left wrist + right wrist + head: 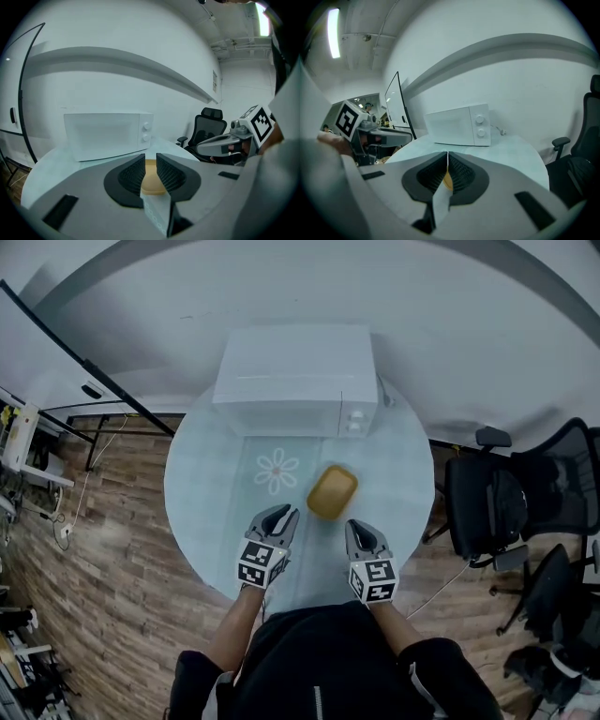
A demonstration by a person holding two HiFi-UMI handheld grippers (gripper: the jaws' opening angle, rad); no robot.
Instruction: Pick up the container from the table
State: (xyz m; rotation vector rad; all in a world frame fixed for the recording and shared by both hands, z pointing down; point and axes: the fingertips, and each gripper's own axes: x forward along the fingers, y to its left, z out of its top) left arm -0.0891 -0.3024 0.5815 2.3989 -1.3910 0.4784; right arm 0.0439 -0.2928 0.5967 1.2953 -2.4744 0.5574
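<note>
The container [332,491] is a shallow yellow tub with a lid, lying on the round pale table [202,512] just in front of the microwave. My left gripper [281,514] hovers a little short of it on the left. Its jaws stand slightly apart, and the container [151,180] shows through the narrow gap with nothing between the pads. My right gripper [361,529] sits short of the container on the right. Its tips meet, and only a sliver of the yellow container [447,180] shows below them.
A white microwave [295,381] stands at the table's far edge, close behind the container. A flower print [277,470] marks the tabletop to the left. Black office chairs [487,502] crowd the right side. A dark board and shelves stand at the left over wooden floor.
</note>
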